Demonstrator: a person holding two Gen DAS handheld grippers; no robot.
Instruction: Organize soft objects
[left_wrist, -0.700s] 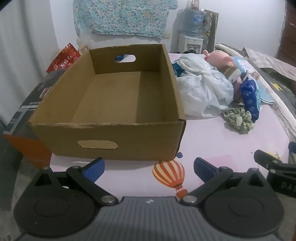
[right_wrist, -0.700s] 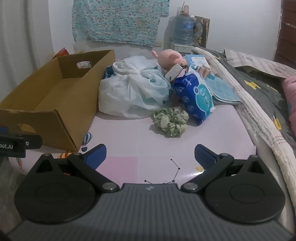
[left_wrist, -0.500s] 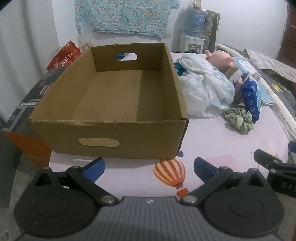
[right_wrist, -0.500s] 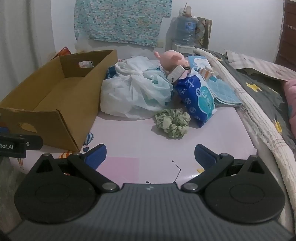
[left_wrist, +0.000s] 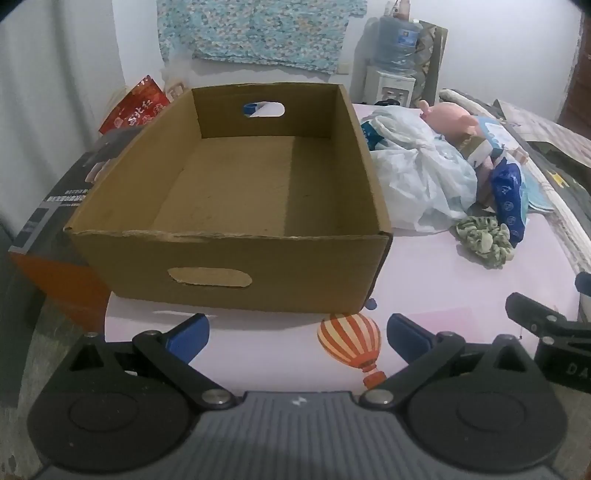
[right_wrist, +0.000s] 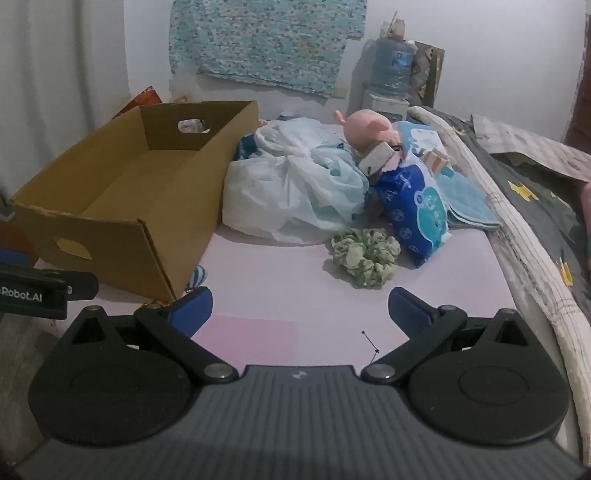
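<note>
Your left gripper (left_wrist: 297, 332) hangs wide open, holding nothing, just short of the empty cardboard box (left_wrist: 236, 266); over on the right wrist view, your right gripper (right_wrist: 299, 308) is spread open too, with the green scrunchie (right_wrist: 365, 256) near ahead, beside the white plastic bag (right_wrist: 295, 188) and blue pack (right_wrist: 413, 206).
</note>
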